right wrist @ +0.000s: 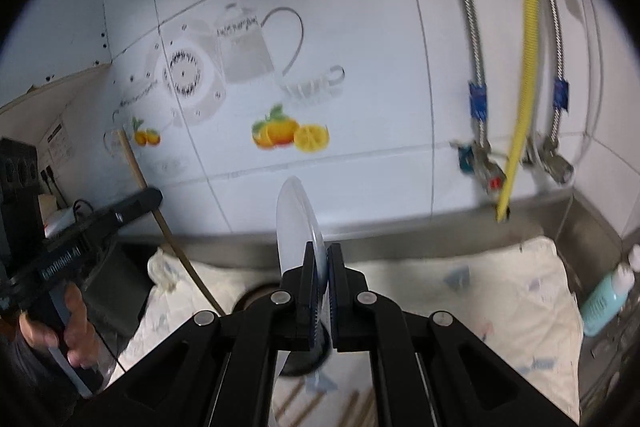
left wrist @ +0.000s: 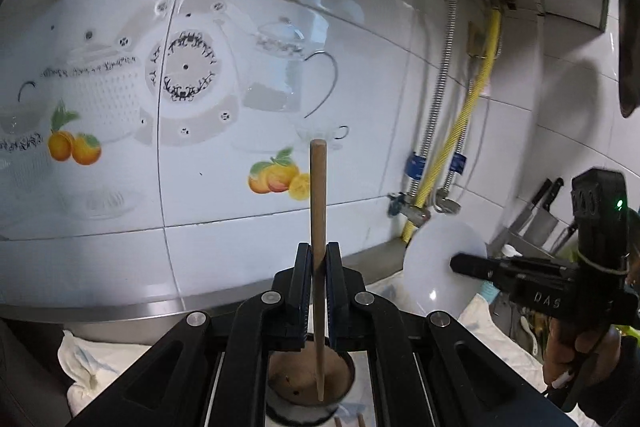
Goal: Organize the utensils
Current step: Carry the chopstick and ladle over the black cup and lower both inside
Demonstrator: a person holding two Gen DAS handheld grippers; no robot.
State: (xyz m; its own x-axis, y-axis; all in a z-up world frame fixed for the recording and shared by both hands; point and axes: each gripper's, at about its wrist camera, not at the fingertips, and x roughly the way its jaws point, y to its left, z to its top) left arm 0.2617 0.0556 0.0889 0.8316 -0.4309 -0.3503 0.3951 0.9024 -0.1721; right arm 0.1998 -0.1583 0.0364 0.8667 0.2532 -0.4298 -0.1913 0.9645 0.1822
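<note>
While a round brown cup (left wrist: 310, 379) stands below on the cloth-covered tabletop (right wrist: 500, 291), a wooden chopstick (left wrist: 318, 227) is clamped upright by the left gripper (left wrist: 319, 267), and a translucent white plate (right wrist: 294, 223) is pinched on edge by the right gripper (right wrist: 321, 267).

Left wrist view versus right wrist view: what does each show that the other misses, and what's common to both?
Only the left wrist view shows the knives in a rack at right and the brown-lined cup below the gripper. Only the right wrist view shows the teal bottle. Both show the left gripper shut on a chopstick, the right gripper shut on a white plate, and the yellow hose.
</note>
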